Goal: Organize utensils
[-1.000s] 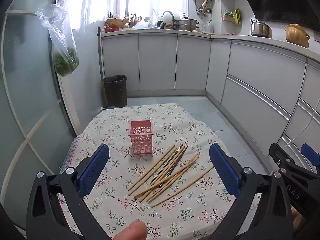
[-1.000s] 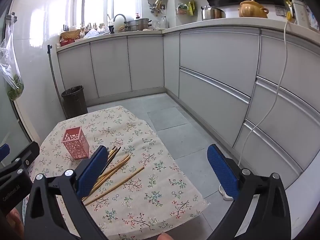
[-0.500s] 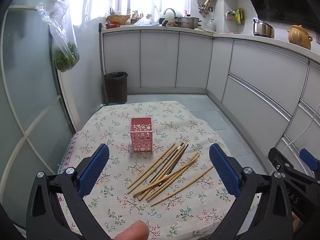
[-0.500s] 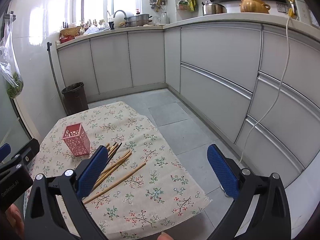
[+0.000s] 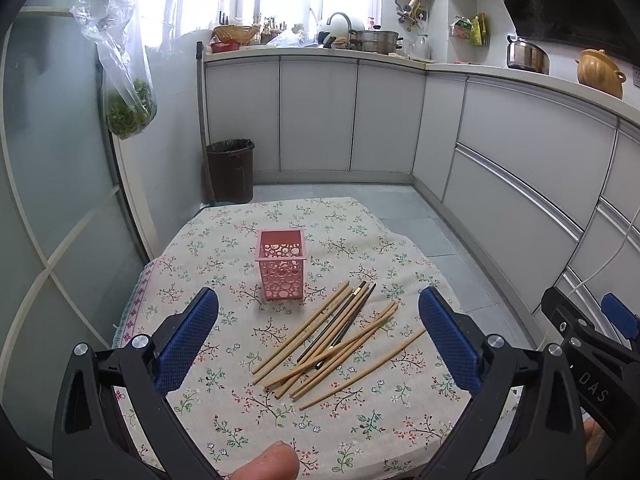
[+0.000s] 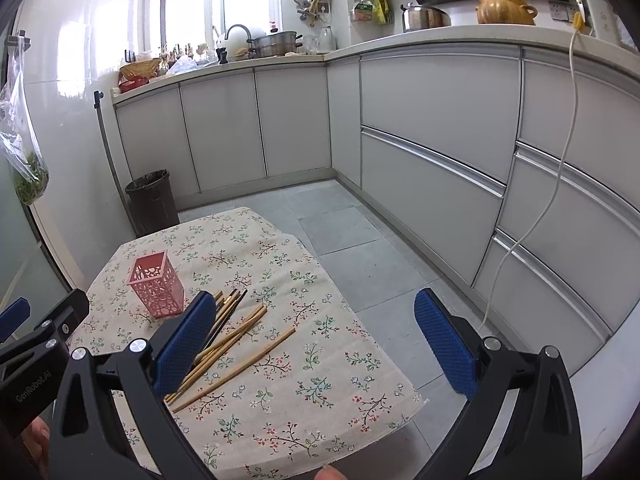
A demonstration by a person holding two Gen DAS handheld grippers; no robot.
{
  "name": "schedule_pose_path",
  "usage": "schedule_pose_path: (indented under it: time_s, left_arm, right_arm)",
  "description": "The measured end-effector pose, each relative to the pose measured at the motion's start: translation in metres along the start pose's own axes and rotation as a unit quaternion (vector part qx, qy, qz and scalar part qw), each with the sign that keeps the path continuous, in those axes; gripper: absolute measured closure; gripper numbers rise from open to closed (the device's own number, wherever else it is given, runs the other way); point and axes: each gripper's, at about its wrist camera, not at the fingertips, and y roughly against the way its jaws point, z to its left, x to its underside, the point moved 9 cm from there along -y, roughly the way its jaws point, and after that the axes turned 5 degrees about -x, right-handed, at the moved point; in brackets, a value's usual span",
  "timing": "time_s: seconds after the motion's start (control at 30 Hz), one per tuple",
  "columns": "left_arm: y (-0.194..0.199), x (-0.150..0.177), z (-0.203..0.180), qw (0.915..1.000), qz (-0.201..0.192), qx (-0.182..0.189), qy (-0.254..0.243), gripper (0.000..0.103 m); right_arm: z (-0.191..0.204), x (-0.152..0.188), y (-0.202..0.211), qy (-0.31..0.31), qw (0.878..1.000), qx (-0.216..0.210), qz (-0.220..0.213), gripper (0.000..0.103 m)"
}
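Both the left tool (image 5: 318, 332) and right tool (image 6: 316, 336) hover wide open and empty above the floral-clothed counter (image 5: 240, 412), so the first pickup is pending: one must descend onto the loose pile of wooden chopsticks (image 5: 336, 340) beside the pink perforated square holder (image 5: 280, 264).

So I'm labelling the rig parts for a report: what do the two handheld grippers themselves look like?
Both match: the left gripper and right gripper have black angular plastic arms, silver round bolts at the joints, and two fingers faced with blue, finely textured pads. White lettering marks the bodies: "GenRobot.AI" on the left one seen from the right camera, and letters ending "DAS" on the right one. No sleeves show.
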Motion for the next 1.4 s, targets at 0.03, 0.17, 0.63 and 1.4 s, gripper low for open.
schedule_pose_path:
  time_s: [0.03,0.17,0.63,1.4]
  left_arm:
    - [0.0001,-0.0004,0.0003,1.0,0.0,0.0,0.0,0.007]
    - [-0.0008,0.0,0.0004,1.0,0.001,0.001,0.0,0.007]
    - [0.0,0.0012,0.0016,1.0,-0.001,0.0,0.001,0.007]
    - [0.0002,0.0014,0.0018,1.0,0.0,0.0,0.002,0.007]
  right_arm:
    - [-0.0001,0.0011,0.0002,0.0,1.0,0.0,-0.001,0.006]
    - [0.0006,0.0018,0.0001,-0.003,1.0,-0.003,0.001,0.006]
    - [0.0008,0.0024,-0.0006,-0.003,1.0,-0.004,0.005,0.006]
    - [0.0016,0.0032,-0.0022,-0.005,1.0,-0.002,0.01,0.006]
